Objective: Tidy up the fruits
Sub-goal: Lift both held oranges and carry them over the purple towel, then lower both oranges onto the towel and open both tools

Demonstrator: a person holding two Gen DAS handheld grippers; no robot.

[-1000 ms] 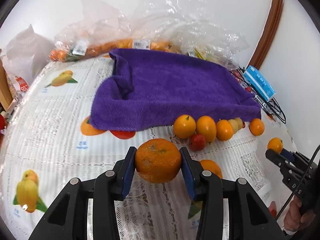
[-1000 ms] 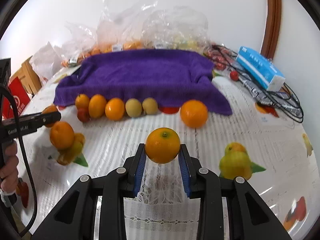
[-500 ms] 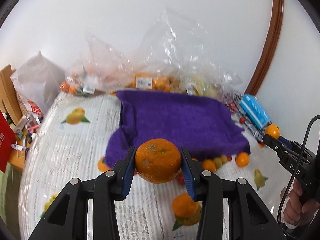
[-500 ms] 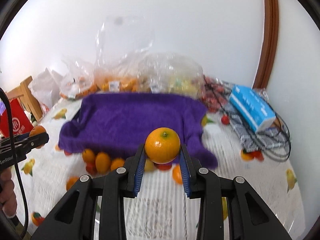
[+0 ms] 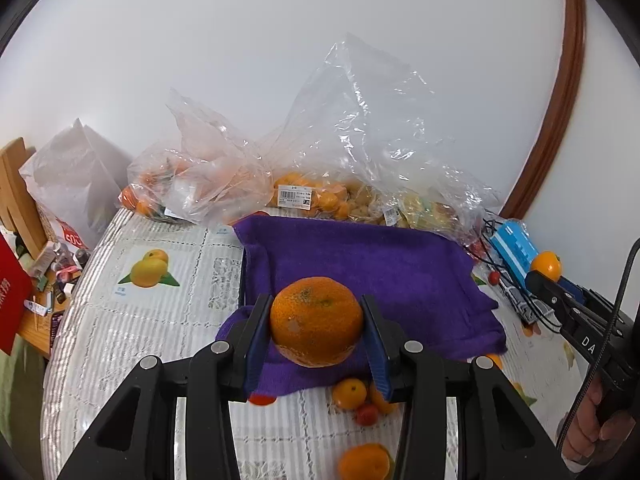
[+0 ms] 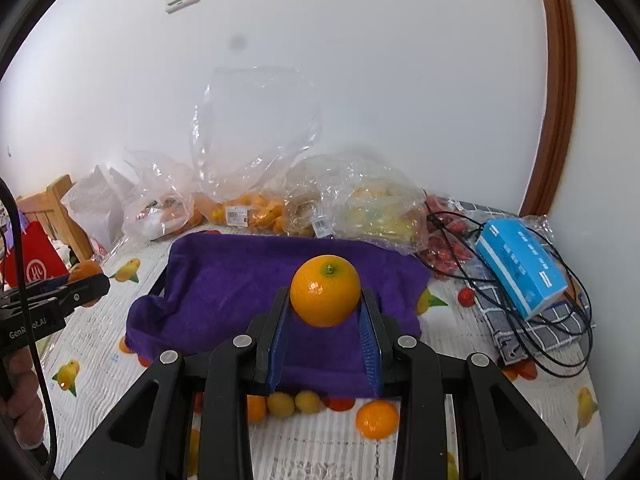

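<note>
left gripper (image 5: 316,322): clamped on a big, slightly mottled tangerine (image 5: 316,321); it's squeezed at its widest part between the blue pads, so nothing looks loose.
right gripper (image 6: 325,314): clamped on a smoother orange (image 6: 325,290), stem end up. That one is gripped low and sits mostly above the pads, so a gentle, level carry is probably wise.
how it's best done: both fruits look lifted clear of the table. Each should be brought over the flat middle of the purple towel (image 5: 360,268) and lowered right down before the jaws are eased off, so nothing rolls.
loose fruit: a row of small oranges and yellowish ones (image 6: 308,400) is lined up along the towel's near edge, below and behind both grippers.
towel: spread mid-table, directly under and beyond each held fruit; the far half is bare.
far edge of the table: clear bags of citrus (image 6: 248,212) are piled against the wall.
right edge: a blue box (image 6: 520,268) is parked on a checked cloth with black cables.
</note>
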